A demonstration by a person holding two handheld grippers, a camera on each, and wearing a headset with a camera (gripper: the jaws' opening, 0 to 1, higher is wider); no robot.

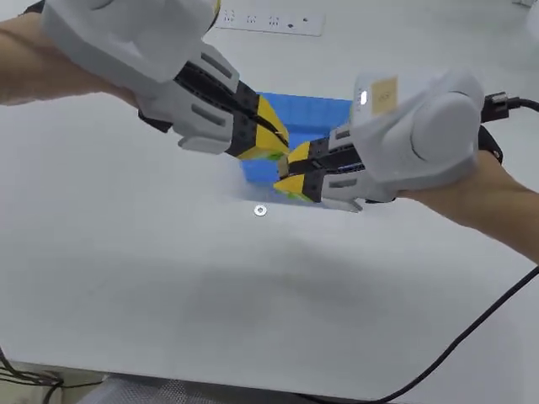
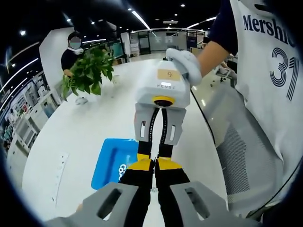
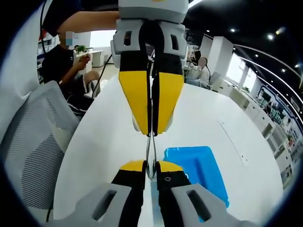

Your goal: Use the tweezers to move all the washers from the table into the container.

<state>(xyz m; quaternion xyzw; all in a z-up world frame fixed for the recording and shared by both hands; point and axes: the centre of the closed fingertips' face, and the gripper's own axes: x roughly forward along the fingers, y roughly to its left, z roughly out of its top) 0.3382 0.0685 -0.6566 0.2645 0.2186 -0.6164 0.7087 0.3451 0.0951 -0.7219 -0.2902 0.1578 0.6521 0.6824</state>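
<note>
In the head view, your left gripper (image 1: pixel 274 141) and right gripper (image 1: pixel 290 172) meet tip to tip above the near edge of the blue container (image 1: pixel 316 109). One washer (image 1: pixel 260 209) lies flat on the white table (image 1: pixel 126 278), just on the near side of the container and a little left of the tips.

In the left gripper view, your own jaws stand almost together. The right gripper's narrow jaws point straight at them, and the container sits to the left beyond.

In the right gripper view, the tweezers (image 3: pixel 150 153) run between the two grippers. The left's yellow pads (image 3: pixel 135 94) pinch the far end, and your right jaws are closed narrow on the near end.

I judge the washer light, thin, stiff and slippery on this smooth top, likely to skate if nudged. Take it across the rim with one tweezer tip through the hole, and squeeze gently.
</note>
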